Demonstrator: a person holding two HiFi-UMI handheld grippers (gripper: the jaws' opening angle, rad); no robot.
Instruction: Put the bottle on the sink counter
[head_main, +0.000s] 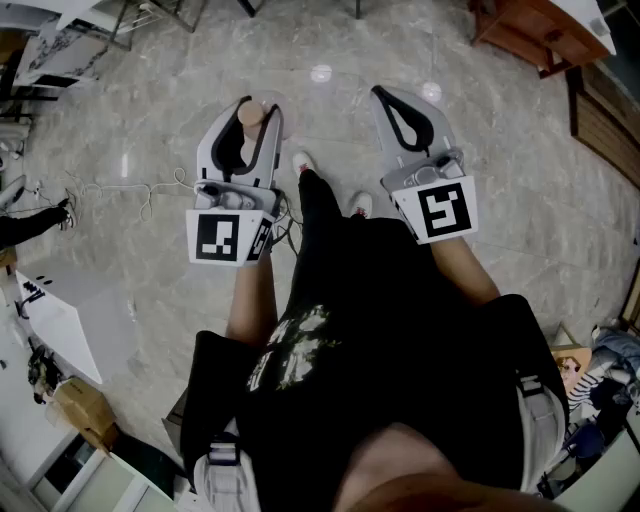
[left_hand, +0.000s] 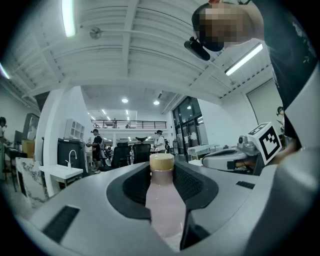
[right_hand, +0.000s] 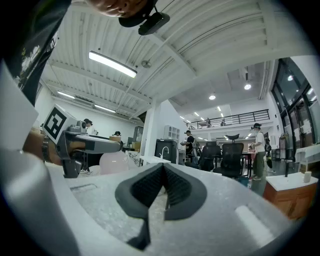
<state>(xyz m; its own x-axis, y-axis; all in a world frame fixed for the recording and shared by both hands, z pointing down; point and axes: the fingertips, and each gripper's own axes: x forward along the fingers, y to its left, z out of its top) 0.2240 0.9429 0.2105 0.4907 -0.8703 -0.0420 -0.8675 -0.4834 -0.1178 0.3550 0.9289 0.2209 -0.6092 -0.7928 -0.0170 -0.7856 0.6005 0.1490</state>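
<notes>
The left tongs (head_main: 256, 112) are closed part-way on the bottle (left_hand: 163, 205), their dark pads pressing its pale pink body from both sides. The bottle lies along the jaws, with its tan cap (left_hand: 162, 161) at the tips. In the head view it sits in the upper middle of the frame, held above the marbled floor (head_main: 140, 120) in front of the person's shoes.

The right tongs (right_hand: 163, 175) are held level just beside the left pair. Their jaws are pressed together with nothing between them.

At the lower left of the left gripper view, far behind the bottle, stands a white worktop (left_hand: 62, 172). It carries what looks like a curved tap (left_hand: 72, 157), though it is too small to be sure.
</notes>
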